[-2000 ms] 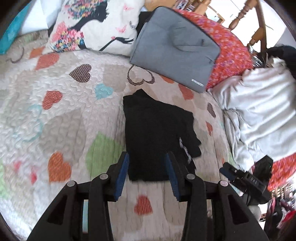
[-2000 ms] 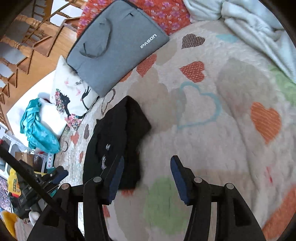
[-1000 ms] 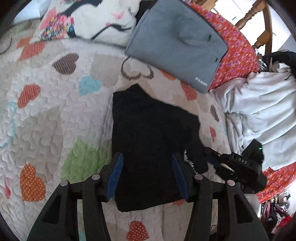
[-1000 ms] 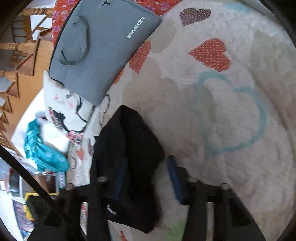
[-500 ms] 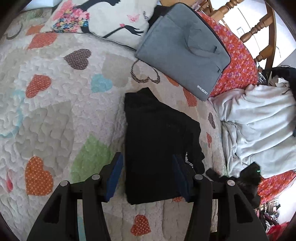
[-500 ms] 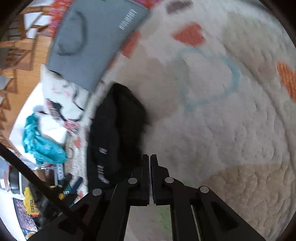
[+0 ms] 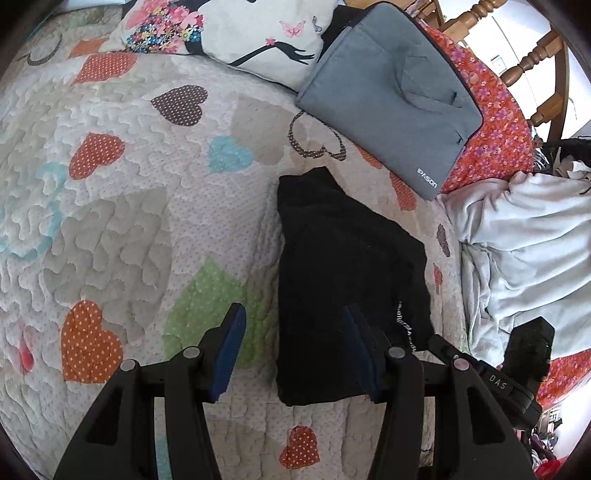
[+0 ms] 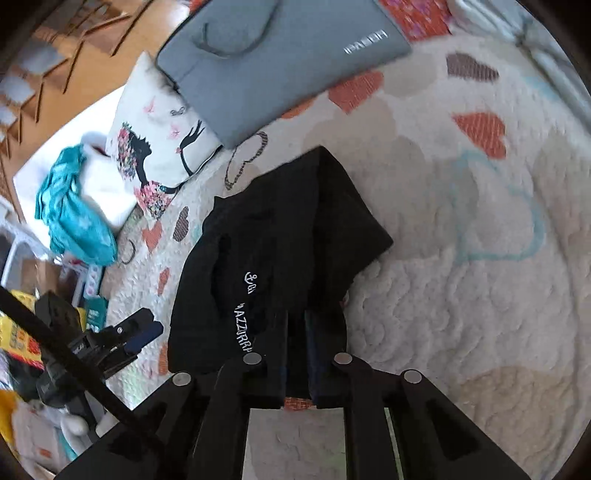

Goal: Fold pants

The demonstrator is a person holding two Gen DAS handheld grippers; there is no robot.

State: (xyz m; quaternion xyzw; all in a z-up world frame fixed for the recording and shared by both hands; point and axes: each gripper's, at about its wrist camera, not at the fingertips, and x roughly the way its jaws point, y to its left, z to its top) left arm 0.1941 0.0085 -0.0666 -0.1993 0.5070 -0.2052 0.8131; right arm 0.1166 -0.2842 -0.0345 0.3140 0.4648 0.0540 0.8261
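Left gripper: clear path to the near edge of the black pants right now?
Probably yes. The left gripper is open just above the black pants, nothing lies between, and the right gripper works another edge.

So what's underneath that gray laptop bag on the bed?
The gray laptop bag lies partly on the heart quilt, overlapping the white printed pillow and the red floral fabric. Anything else beneath it is covered.

Lying on heart-patterned quilt (image 7: 122,206): grey laptop bag (image 7: 391,88), printed pillow (image 7: 229,33), white blanket (image 7: 528,251), teal cloth (image 8: 70,214).
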